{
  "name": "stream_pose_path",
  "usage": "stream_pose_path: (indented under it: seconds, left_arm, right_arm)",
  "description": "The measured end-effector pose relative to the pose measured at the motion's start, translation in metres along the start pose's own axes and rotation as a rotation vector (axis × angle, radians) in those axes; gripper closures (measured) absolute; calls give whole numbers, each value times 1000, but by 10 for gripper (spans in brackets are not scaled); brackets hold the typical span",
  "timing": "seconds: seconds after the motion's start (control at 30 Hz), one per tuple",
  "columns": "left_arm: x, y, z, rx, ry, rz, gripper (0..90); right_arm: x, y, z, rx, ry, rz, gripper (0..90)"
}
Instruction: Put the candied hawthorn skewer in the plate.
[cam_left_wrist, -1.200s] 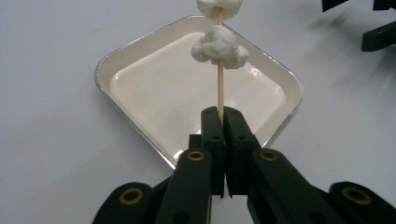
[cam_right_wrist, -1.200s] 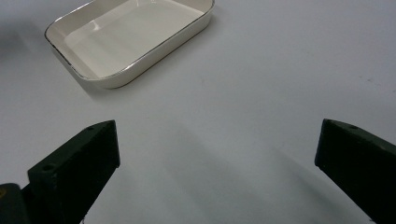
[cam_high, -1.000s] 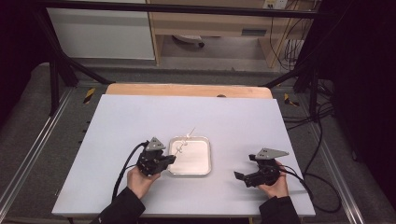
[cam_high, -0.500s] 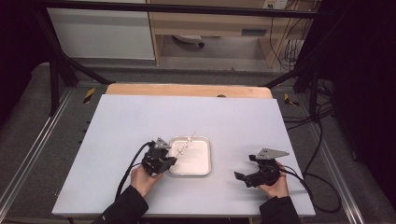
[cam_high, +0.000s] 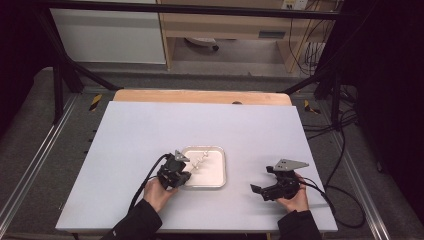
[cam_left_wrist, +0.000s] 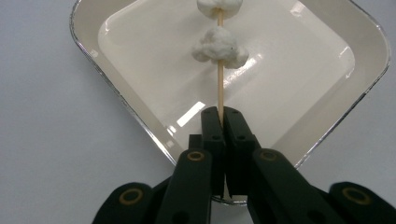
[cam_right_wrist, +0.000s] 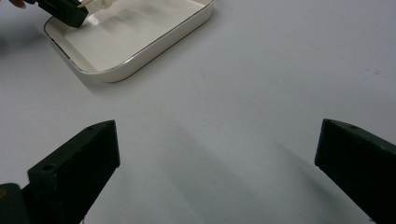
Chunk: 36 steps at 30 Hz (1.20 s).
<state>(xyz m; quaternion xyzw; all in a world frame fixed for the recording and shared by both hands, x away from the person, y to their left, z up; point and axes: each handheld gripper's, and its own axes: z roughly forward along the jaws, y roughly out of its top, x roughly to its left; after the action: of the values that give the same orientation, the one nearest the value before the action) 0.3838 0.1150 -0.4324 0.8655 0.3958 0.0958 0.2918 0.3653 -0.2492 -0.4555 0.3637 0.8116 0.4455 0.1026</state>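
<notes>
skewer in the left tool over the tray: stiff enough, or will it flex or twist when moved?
The skewer looks like thin wood, so probably light and stiff, though it may flex. The left tool is shut on its bare end, so the white lumps could lever it downward. Being round, it may twist above the tray.

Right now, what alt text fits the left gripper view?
The left tool, jaws shut, pinches a thin wooden skewer threaded with white fluffy pieces above a shallow white square tray. The tray rests on a pale table.
</notes>
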Motion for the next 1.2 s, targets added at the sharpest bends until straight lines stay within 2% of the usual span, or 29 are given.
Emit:
stream_pose_path:
  seconds: [0.4,0.53,0.73,0.9,1.2]
  left_arm:
    - [-3,0,1,-1,-4,11,860]
    - [-2,0,-1,-5,-4,26,812]
    - [0,-2,-10,-38,-35,61,665]
    - [6,-4,-20,-78,-55,59,529]
    - [18,-16,-39,-123,-22,89,299]
  right_arm:
    - [1,-1,1,7,-1,3,6]
    - [1,-1,1,6,-2,1,6]
    - [1,0,0,0,-1,4,6]
    - [1,0,-1,-3,-2,4,6]
    - [0,0,-2,-8,0,9,6]
